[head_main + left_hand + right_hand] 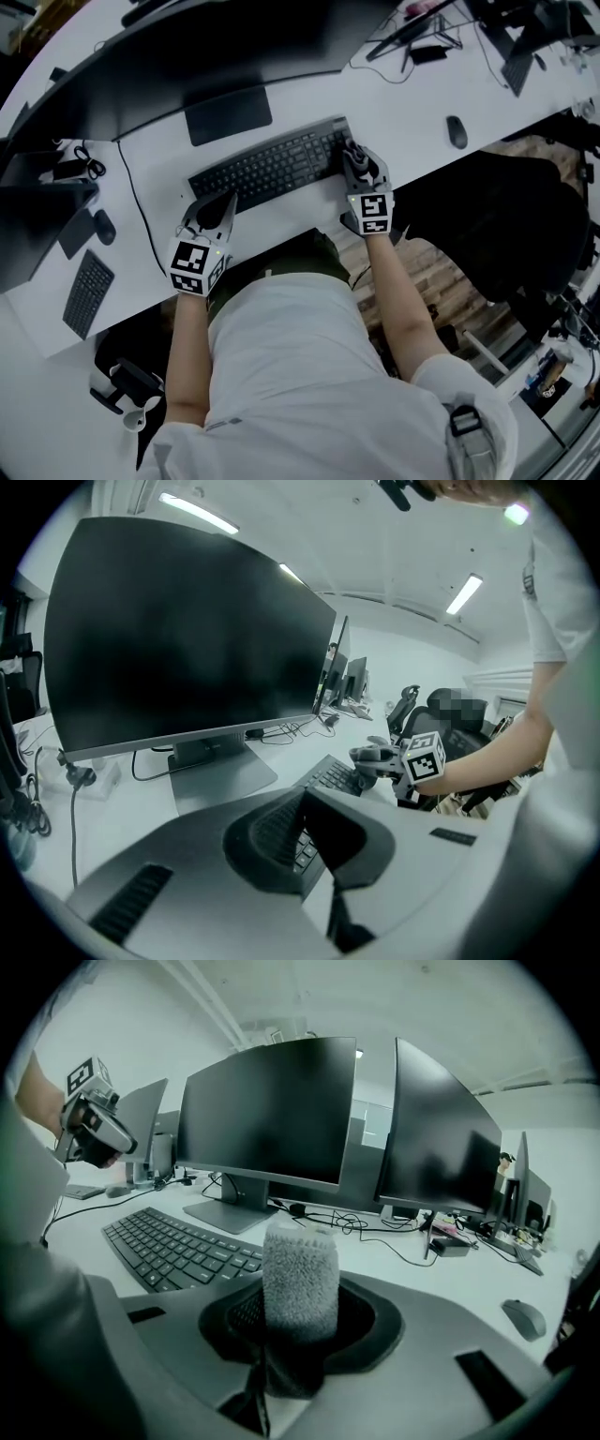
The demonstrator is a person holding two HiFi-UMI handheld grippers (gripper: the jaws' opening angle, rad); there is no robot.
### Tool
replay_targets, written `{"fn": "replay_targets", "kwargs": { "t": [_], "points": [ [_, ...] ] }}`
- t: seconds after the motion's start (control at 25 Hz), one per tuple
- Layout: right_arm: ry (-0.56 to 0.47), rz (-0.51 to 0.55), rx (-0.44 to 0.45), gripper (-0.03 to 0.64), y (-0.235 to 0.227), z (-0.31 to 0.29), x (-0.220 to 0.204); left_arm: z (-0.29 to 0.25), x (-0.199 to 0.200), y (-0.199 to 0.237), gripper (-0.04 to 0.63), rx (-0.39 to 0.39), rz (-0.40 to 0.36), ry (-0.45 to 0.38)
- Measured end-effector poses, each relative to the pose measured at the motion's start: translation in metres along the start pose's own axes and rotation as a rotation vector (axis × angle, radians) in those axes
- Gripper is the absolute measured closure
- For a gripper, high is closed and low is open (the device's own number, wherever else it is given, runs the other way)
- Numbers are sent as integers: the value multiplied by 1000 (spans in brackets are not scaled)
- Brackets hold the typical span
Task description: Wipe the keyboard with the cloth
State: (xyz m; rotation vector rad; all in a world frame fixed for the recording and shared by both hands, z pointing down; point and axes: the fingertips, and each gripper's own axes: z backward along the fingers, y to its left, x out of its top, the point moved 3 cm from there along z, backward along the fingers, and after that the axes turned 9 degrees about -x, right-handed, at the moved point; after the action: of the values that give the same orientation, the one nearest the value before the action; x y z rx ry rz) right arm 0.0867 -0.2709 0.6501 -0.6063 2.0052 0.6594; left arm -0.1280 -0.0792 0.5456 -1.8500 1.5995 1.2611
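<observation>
At the left end of the white desk [403,94] lies a small black spare keyboard [89,292], well apart from my work. Next is my left gripper [223,200]. Its two fingers are pressed together with nothing between them, and their tips sit at the front left corner of the long black keyboard [272,169]. Keys show just beneath them in the left gripper view, but I cannot tell whether they touch the keys. That keyboard lies near the desk's front edge, in front of the flat grey foot [228,114] of the wide black monitor [187,630]. Over its right end is my right gripper [354,161], fingers pinching a fuzzy grey cloth [300,1279]. The cloth is bunched into a thick roll that sticks out beyond my fingertips and hides the gap between them. In the head view it sits at the keyboard's right end, near the back corner; whether it presses on the keys I cannot make out. Further right, near the desk's front edge, a dark oval mouse [457,131] lies on its own, apart from the keyboard
</observation>
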Motion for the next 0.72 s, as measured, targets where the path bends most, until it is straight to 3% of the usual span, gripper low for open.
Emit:
{"fn": "replay_targets", "kwargs": {
  "t": [0.28,0.72],
  "points": [
    [21,-30,-25,500,17,9,-2,8,-3,11,594,-39,-22,11],
    [7,-78,11,499,57,-5,22,19,-7,22,594,-64,-42,29]
  ]
}}
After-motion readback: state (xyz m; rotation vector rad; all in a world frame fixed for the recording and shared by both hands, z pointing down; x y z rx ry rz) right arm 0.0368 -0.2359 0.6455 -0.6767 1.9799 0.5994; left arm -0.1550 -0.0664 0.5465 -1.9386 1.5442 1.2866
